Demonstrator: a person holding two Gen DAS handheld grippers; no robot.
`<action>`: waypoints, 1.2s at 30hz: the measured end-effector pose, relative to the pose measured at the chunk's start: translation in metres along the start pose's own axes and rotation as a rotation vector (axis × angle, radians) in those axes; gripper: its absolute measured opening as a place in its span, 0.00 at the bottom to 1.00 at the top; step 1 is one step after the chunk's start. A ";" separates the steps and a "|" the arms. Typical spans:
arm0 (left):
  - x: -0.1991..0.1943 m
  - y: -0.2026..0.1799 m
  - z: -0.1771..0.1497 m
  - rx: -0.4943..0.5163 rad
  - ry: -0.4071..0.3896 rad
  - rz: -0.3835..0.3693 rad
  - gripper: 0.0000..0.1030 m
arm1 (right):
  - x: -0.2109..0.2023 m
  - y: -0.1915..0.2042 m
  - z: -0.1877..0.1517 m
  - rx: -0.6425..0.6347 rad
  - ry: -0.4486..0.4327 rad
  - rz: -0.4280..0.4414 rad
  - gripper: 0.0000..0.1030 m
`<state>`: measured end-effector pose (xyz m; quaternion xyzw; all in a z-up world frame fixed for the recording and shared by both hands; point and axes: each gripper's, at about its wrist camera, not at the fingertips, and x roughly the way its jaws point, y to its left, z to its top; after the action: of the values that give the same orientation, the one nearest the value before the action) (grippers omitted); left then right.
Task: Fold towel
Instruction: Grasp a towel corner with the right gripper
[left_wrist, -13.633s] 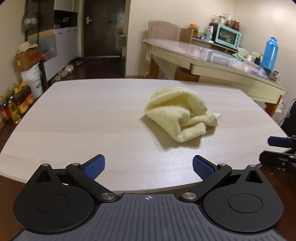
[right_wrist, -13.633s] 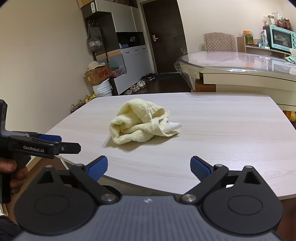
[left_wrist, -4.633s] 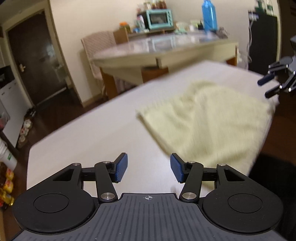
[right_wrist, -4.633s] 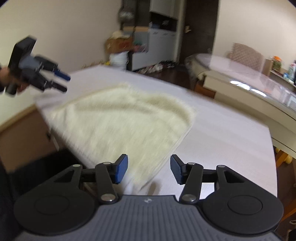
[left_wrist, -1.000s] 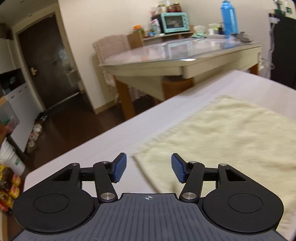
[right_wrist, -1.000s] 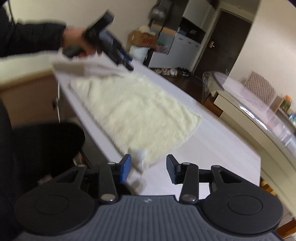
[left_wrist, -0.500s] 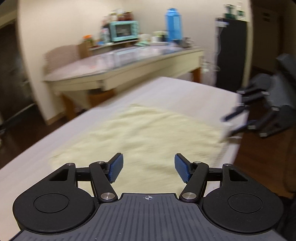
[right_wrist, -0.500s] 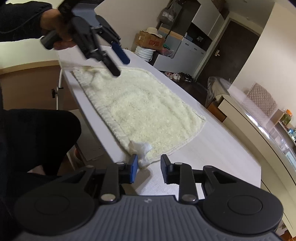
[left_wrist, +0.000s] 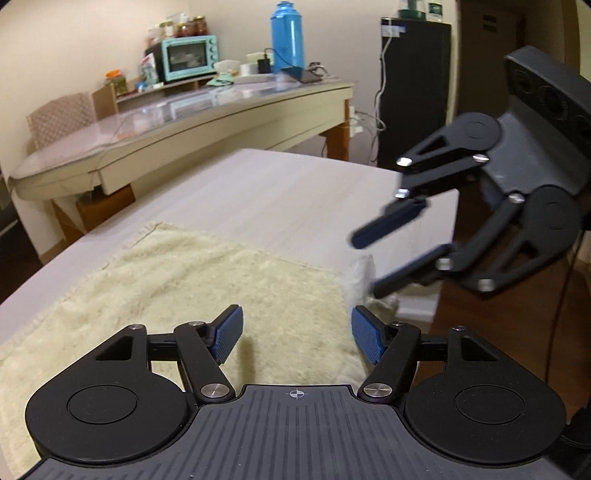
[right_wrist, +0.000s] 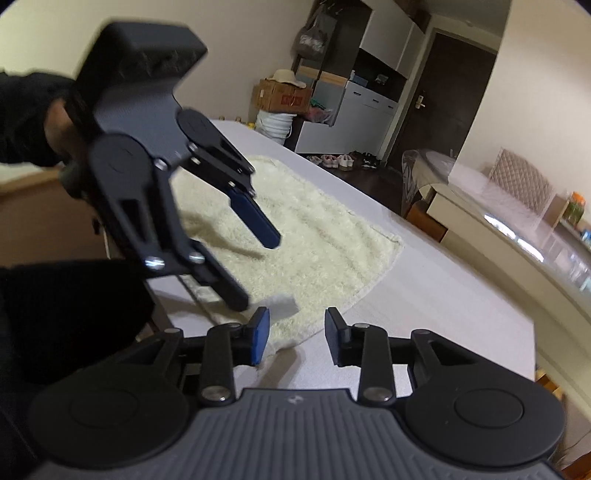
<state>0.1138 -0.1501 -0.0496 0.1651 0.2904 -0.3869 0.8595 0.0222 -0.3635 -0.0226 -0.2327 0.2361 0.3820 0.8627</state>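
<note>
Flat towel (right_wrist: 317, 243), corner between right gripper (right_wrist: 296, 338) fingers (right_wrist: 259, 334)

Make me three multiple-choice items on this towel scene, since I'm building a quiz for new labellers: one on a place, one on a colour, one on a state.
1. Where does the towel lie?
A. On the floor
B. Spread on the near table
C. Over a chair

2. What colour is the flask on the far table?
A. Blue
B. Red
C. White

3. How is the towel now?
A. Rolled in a ball
B. Folded in half
C. Spread flat, unfolded

Key:
1 B, the left wrist view shows it flat on the pale tabletop.
2 A, it stands blue beside the teal oven.
3 C, one single layer lies open under the left gripper, while the right gripper, jaws opening, is at its white-tagged corner.
</note>
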 end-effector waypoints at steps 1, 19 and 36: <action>0.002 0.002 -0.001 -0.001 0.003 0.001 0.68 | -0.002 0.001 -0.002 -0.001 -0.003 0.005 0.36; 0.003 0.010 -0.001 -0.023 -0.012 -0.002 0.73 | -0.001 -0.001 -0.010 0.203 0.007 0.095 0.08; -0.064 0.060 -0.020 -0.149 -0.089 0.212 0.77 | 0.035 -0.013 0.069 0.052 0.040 0.098 0.07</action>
<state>0.1178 -0.0646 -0.0211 0.1132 0.2607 -0.2784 0.9174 0.0690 -0.3119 0.0132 -0.2061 0.2742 0.4130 0.8437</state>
